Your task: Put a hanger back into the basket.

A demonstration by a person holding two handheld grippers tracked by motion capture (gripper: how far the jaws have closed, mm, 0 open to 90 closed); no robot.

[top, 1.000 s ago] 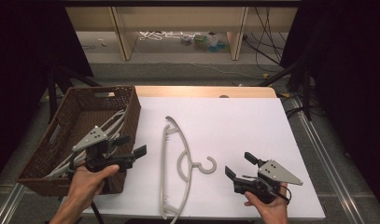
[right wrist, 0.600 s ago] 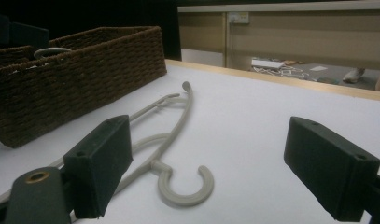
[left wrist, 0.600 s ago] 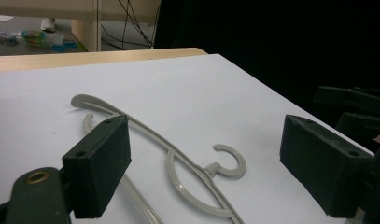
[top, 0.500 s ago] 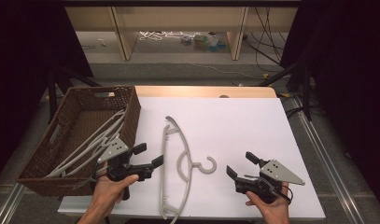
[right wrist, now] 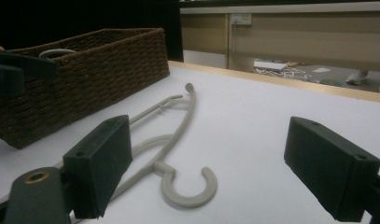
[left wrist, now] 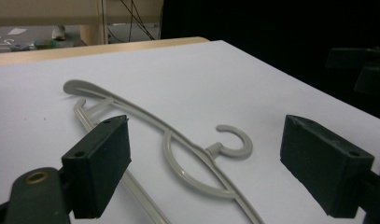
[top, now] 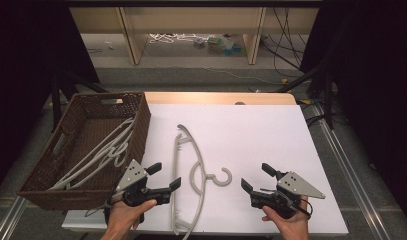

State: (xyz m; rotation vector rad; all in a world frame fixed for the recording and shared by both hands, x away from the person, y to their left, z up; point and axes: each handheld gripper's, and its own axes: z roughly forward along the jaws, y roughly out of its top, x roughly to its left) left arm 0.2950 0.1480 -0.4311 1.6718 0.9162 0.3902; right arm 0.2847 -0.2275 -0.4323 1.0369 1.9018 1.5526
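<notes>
My left tool hovers with jaws spread beside the grey hanger, which lies flat right of the wicker basket (right tool likewise unclenched); next, I'd pinch its bar.

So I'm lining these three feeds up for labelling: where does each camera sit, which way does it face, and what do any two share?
High view: above the person's side, facing forward and down on the white table, the basket and hanger; both hands, the left gripper and right gripper show.
Left gripper view: rides the left gripper, looking across the hanger; its open black jaws show.
Right gripper view: rides the right gripper, facing the hanger and basket; its open jaws show.
Shared: both gripper views see the hanger's hook.
</notes>
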